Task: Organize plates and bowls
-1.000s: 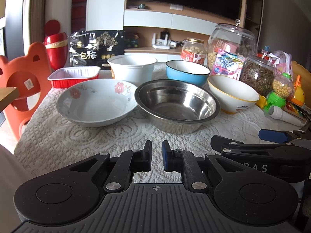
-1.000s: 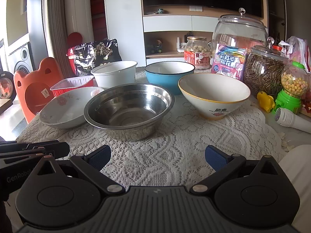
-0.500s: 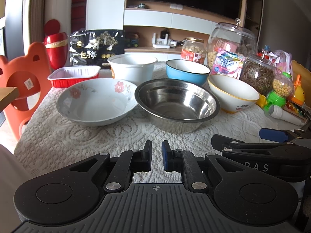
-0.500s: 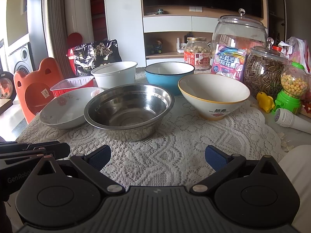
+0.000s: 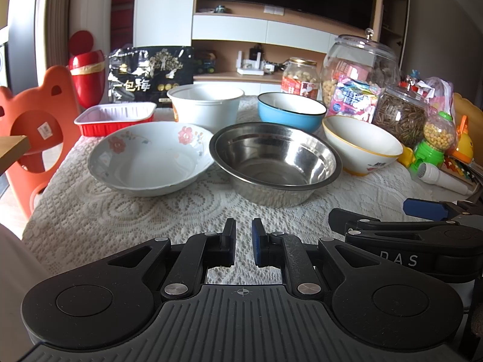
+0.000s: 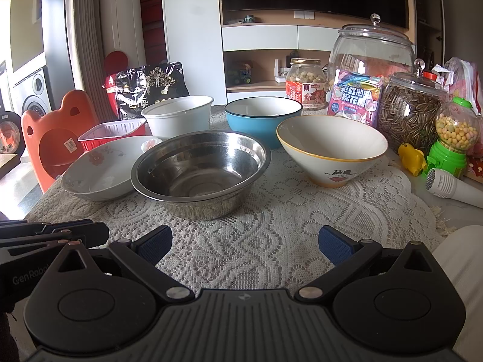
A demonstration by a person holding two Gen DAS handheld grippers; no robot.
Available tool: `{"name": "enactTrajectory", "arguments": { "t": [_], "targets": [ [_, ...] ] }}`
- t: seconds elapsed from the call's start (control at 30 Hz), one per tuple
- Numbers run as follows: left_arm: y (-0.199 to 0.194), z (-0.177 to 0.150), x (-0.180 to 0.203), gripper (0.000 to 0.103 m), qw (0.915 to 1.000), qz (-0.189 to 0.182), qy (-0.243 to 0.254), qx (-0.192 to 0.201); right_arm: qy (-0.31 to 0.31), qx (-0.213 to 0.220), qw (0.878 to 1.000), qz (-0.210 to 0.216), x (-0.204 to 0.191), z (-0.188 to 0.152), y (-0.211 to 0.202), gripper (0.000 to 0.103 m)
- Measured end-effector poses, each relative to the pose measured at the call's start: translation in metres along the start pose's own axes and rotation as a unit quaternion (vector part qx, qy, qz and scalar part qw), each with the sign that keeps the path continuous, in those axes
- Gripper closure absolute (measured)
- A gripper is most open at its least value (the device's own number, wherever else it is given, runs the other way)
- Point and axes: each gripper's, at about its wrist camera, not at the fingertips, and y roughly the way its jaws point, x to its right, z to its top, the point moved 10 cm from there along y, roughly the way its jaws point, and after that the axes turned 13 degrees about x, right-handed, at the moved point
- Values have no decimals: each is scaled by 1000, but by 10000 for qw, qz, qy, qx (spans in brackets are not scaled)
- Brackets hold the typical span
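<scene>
A steel bowl [image 5: 274, 163] [image 6: 200, 167] sits mid-table on the lace cloth [image 6: 271, 226]. A floral white plate [image 5: 151, 157] [image 6: 102, 169] lies to its left. A yellow-rimmed white bowl [image 5: 360, 146] [image 6: 332, 147] is to its right. Behind stand a blue bowl [image 5: 291, 110] [image 6: 262, 114] and a white tub [image 5: 206, 104] [image 6: 178, 116]. My left gripper [image 5: 243, 242] is nearly shut and empty, near the front edge. My right gripper [image 6: 245, 241] is open and empty, in front of the steel bowl.
A red foil tray [image 5: 116, 117] sits at back left beside a black snack bag [image 5: 149, 75]. Glass jars [image 6: 372, 69], a green candy dispenser [image 6: 452, 138] and a white toy microphone [image 6: 449, 187] crowd the right side. An orange chair [image 5: 33, 120] stands left of the table.
</scene>
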Motion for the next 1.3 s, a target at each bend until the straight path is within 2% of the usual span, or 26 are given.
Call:
{"name": "enactTrajectory", "arguments": {
  "t": [1.07,1.3],
  "targets": [
    [2,0,-5,90,10000,20,0,-15,10,23,10000,9,0,3,-1,0],
    [11,-5,-5,89,9997,-28,-71,-215,186,-59,9998,102,3,2,4,0]
  ]
}}
